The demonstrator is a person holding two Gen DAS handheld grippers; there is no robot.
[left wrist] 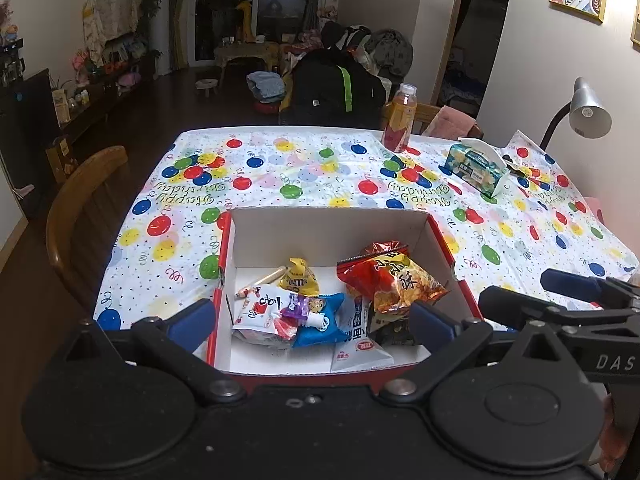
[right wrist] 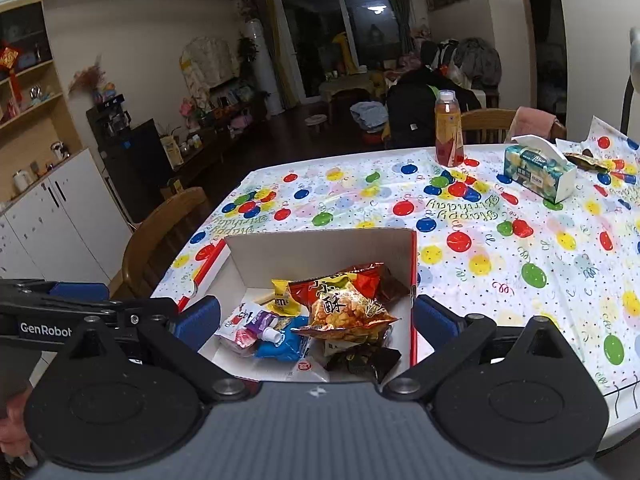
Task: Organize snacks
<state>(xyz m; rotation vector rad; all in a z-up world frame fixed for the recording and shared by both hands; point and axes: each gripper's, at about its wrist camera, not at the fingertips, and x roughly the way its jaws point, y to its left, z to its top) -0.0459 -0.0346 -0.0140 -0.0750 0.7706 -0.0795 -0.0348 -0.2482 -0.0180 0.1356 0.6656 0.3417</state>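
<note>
Red-edged box (left wrist: 424,240) at near counter (left wrist: 280,184) edge, snack bags (left wrist: 394,280) heaped inside, left tool (left wrist: 312,326) spread wide and empty over it, right tool (right wrist: 316,320) likewise spread, bottle (right wrist: 449,130) and tissue box (right wrist: 538,172) far right, open cloth between.

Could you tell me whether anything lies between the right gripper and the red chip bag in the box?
Nothing visible does: the right gripper is open above the box, and the red chip bag lies on top of the pile.
</note>
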